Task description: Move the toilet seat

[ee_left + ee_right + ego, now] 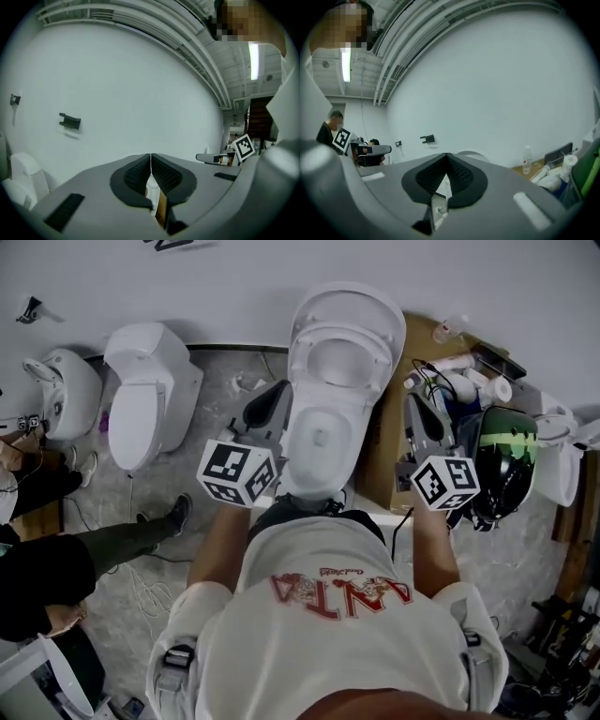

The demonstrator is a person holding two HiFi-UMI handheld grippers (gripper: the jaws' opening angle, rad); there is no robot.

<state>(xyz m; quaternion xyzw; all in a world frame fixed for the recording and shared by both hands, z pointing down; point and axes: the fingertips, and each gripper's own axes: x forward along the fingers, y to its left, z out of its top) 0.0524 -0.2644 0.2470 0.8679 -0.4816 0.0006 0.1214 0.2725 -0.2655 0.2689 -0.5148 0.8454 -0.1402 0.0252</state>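
A white toilet (319, 437) stands in the middle of the head view, straight ahead of me. Its seat and lid (347, 329) look raised toward the white wall. My left gripper (272, 397) hovers at the bowl's left side, my right gripper (419, 401) at its right side, neither touching the toilet. In the left gripper view the left gripper (150, 161) is shut with its pads together and nothing between them, facing the bare wall. The right gripper (446, 161) is likewise shut and empty, and the lid's curved top (474, 153) peeks over its jaws.
Two more white toilets (150, 395) (66, 390) stand at the left. A person's legs (112, 540) stretch over the floor there. To the right lie a brown board (386, 451), a green and black helmet (506, 460), paper rolls (464, 385) and a bottle (445, 329).
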